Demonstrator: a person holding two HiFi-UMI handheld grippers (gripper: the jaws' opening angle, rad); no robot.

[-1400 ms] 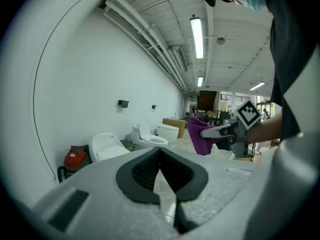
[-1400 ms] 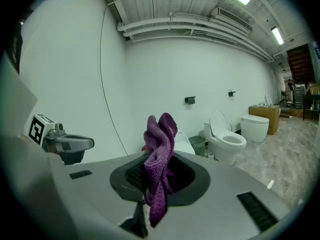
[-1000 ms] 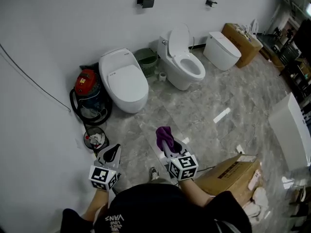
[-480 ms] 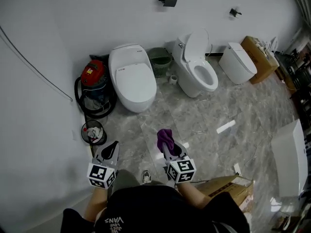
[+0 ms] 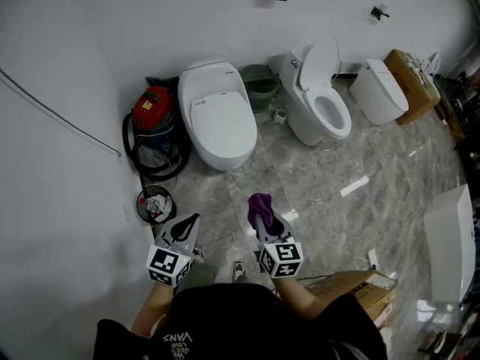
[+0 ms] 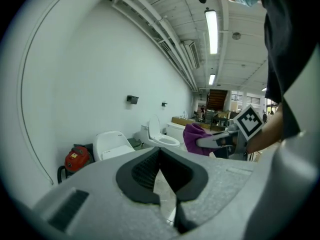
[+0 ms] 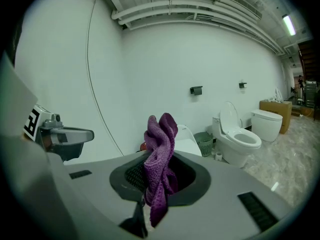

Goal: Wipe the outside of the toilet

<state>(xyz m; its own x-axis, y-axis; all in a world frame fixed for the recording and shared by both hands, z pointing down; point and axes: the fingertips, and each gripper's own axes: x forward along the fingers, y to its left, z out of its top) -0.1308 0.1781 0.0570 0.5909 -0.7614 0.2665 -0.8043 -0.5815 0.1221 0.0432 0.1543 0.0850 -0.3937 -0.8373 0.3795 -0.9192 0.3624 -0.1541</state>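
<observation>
**Q:** What is the setting?
**A:** A grey marble floor (image 5: 315,178) meeting a white wall (image 5: 112,36). Along the wall, left to right: red vacuum cleaner (image 5: 154,107), closed-lid toilet (image 5: 217,115), green basket (image 5: 260,87), open-lid toilet (image 5: 322,103).

**Q:** And the grippers?
**A:** Both are held close to the person, well apart from the toilets. Left gripper (image 5: 191,222): jaws together, nothing between them. Right gripper (image 5: 264,217): jaws clamped on a purple cloth (image 5: 259,203) that stands above them.

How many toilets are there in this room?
3. A closed toilet next to the red vacuum, an open toilet in the middle, and another closed toilet beside the cardboard box. More could be out of view.
</observation>
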